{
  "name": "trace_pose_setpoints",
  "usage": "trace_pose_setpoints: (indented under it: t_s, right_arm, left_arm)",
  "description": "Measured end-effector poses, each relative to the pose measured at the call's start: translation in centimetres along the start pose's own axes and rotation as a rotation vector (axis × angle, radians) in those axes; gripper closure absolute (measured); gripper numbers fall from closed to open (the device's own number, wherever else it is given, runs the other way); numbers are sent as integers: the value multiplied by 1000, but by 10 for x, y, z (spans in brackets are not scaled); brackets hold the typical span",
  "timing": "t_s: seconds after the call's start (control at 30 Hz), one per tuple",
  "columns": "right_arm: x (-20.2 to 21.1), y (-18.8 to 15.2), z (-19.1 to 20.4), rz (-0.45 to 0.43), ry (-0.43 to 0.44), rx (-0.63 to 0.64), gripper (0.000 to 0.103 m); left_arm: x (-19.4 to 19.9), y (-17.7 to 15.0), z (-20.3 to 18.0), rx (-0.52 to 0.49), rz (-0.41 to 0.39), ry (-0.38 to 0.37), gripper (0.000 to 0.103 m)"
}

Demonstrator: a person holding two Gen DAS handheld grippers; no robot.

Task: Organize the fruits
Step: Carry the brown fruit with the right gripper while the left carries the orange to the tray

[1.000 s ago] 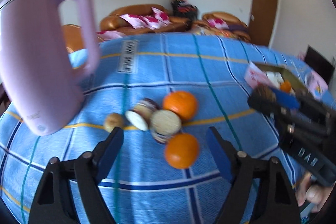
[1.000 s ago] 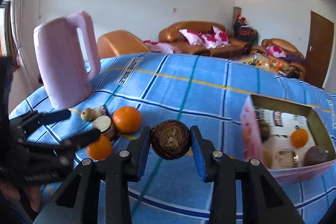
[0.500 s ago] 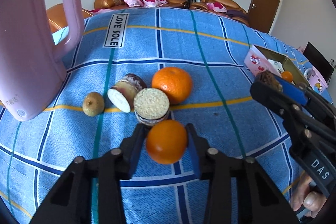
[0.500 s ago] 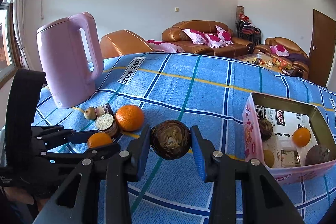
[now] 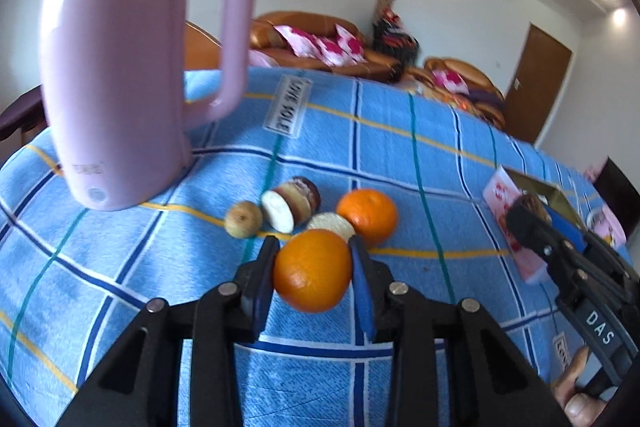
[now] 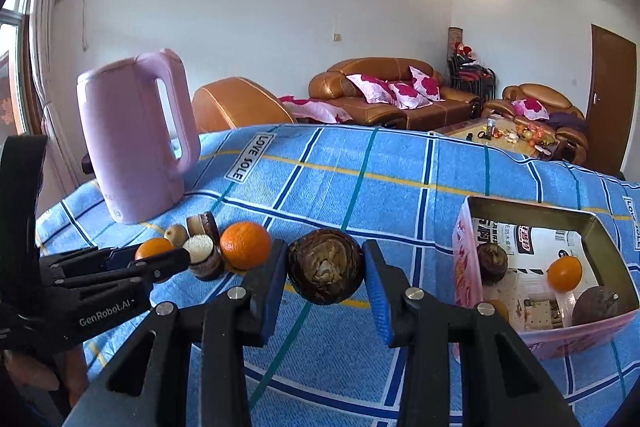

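My left gripper (image 5: pixel 313 269) is shut on an orange (image 5: pixel 312 270) and holds it above the blue checked cloth. Behind it lie a second orange (image 5: pixel 368 213), two cut brown fruit pieces (image 5: pixel 290 203), and a small brownish fruit (image 5: pixel 243 219). My right gripper (image 6: pixel 325 273) is shut on a dark brown round fruit (image 6: pixel 325 267), lifted over the cloth left of the pink box (image 6: pixel 560 335). The box holds an orange (image 6: pixel 564 273) and several dark fruits. The right gripper also shows in the left wrist view (image 5: pixel 528 219); the left gripper shows in the right wrist view (image 6: pixel 160 255).
A tall pink kettle (image 5: pixel 132 67) stands on the cloth at the far left, close behind the fruit pile. The table edge curves away at the back. Sofas (image 6: pixel 400 95) and a door (image 6: pixel 612 99) lie beyond.
My left gripper closed on the near orange and lifted it off the cloth. My right gripper kept hold of the brown fruit and stayed near the box.
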State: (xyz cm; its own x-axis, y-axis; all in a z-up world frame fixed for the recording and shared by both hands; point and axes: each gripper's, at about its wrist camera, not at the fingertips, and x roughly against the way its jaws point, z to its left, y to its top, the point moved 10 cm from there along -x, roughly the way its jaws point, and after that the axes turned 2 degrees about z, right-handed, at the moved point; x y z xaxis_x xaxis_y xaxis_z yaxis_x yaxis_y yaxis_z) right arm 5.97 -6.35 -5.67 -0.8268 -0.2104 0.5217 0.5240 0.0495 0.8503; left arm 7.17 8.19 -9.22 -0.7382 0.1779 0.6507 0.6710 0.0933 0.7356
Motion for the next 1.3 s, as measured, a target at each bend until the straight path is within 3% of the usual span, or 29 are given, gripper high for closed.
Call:
trace_pose_setpoints:
  t_s: [0.13, 0.3, 0.87, 1.3]
  right_arm:
    - [5, 4, -1, -17, 27, -10, 63]
    - [12, 10, -6, -38, 52, -6, 63]
    - [25, 7, -72, -52, -56, -8, 63]
    - [45, 11, -147, -86, -175, -46, 63]
  left_arm:
    - [10, 7, -3, 0, -57, 47, 66]
    - [18, 12, -16, -14, -86, 46, 66]
    - [20, 17, -101, -200, -157, 81, 66]
    - [8, 18, -159, -244, -146, 13, 66]
